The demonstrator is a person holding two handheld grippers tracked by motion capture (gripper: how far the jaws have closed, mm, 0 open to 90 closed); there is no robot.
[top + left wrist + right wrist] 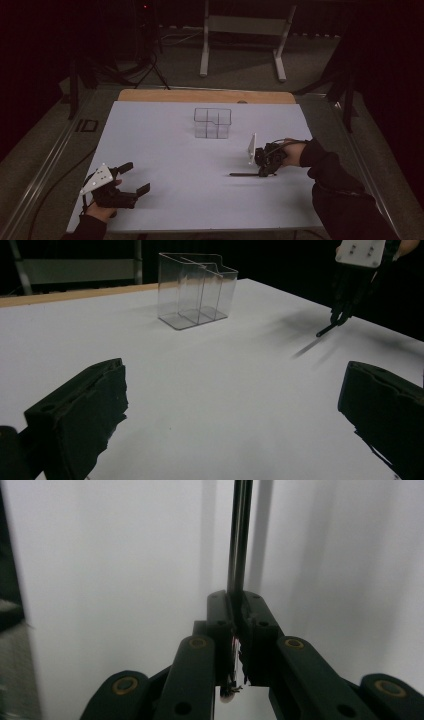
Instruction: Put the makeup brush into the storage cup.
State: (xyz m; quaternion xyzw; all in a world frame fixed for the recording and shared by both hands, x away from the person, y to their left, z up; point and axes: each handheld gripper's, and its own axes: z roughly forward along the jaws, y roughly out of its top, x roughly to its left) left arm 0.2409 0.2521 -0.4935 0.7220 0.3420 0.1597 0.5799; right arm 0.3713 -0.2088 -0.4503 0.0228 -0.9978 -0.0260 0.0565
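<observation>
A clear plastic divided organizer (213, 123) stands upper centre on the white table (165, 150). Behind, at the top of the frame, a grey metal frame (243, 30) stands on the dark floor (45, 145).

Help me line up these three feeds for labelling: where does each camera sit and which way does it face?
High view: above the person's side, facing forward and down on the white table; forearms, both grippers.
Left gripper view: rides the left gripper, facing the clear organizer; own open jaws.
Right gripper view: looks along closed jaws gripping a black pen.
Shared: organizer, pen.
</observation>
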